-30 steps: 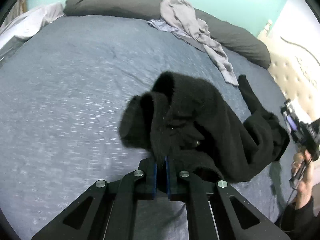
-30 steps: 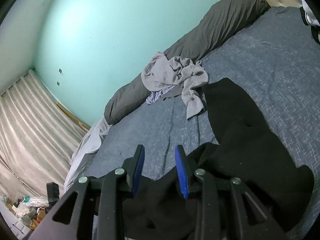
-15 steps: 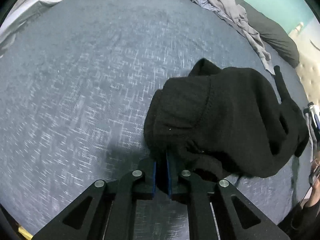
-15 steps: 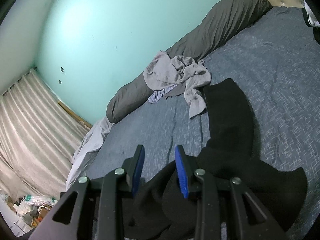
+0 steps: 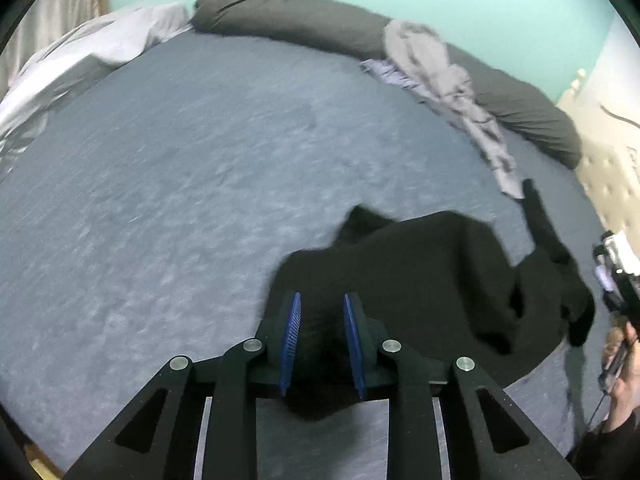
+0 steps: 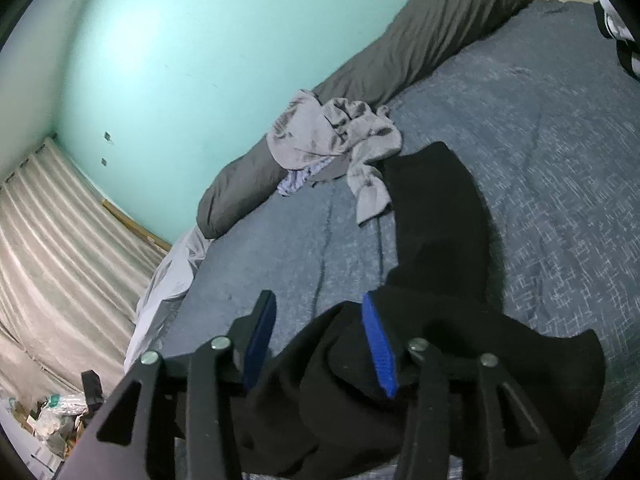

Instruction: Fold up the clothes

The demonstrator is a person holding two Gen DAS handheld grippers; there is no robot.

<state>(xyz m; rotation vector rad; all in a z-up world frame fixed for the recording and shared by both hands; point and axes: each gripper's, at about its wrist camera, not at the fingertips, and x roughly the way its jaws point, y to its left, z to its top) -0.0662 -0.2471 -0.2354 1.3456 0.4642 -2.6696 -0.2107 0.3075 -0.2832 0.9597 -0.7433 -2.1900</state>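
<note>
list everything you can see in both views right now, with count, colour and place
black garment: 1, black, crumpled on the bed near both grippers
grey garment: 1, light grey, heaped against the bolster
patterned cloth: 1, pale blue-white, under the grey garment
bolster: 1, dark grey, along the wall edge of the bed
bedspread: 1, blue-grey, covers the bed
sheet: 1, pale lilac, bunched at the bed's corner
headboard: 1, cream, tufted
curtain: 1, beige
left gripper: black, blue pads, opening over the black garment
right gripper: same, opening, garment between

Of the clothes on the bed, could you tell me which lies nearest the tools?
The black garment, spread directly under both tools; the grey garment lies crumpled far off against the dark bolster.
</note>
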